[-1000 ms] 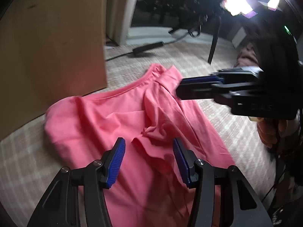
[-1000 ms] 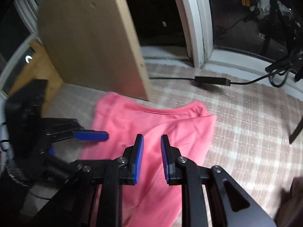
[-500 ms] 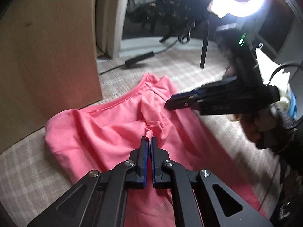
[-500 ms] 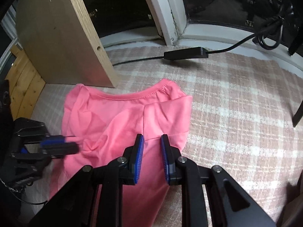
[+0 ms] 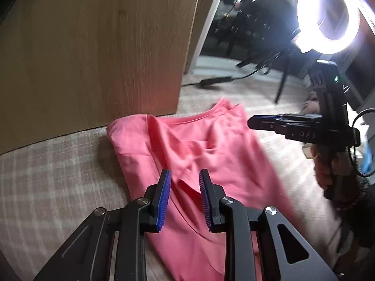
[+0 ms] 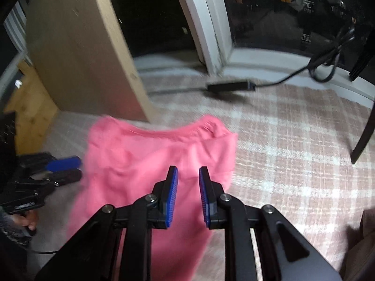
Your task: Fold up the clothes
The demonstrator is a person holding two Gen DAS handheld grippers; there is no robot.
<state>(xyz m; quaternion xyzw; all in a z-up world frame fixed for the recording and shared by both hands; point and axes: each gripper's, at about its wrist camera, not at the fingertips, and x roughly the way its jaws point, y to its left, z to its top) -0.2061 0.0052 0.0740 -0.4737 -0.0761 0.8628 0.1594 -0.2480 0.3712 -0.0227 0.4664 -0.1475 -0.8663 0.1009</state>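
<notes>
A pink garment (image 5: 211, 154) lies wrinkled on the checked rug, its gathered hem at the far end near the wooden panel. My left gripper (image 5: 185, 175) hovers open just over a crease in the cloth, holding nothing. In the right wrist view the same garment (image 6: 145, 154) looks blurred. My right gripper (image 6: 188, 173) stands open by a narrow gap above its right part, with nothing between the pads. The left gripper (image 6: 65, 166) shows at the left of that view, beside the cloth's edge. The right gripper (image 5: 253, 123) reaches in over the garment's right edge in the left wrist view.
A wooden panel (image 5: 93, 58) stands against the garment's far left corner. A black power brick (image 6: 230, 86) and its cable lie on the checked rug (image 6: 293, 152) by the window frame. A lit ring light (image 5: 328, 16) on a stand and a dark chair leg (image 6: 363, 135) are to the right.
Half a second ago my left gripper was shut on a fold of the pink cloth; it has let go and now stands open. The garment lies closer to the wooden panel. The right gripper's gap is unchanged.
</notes>
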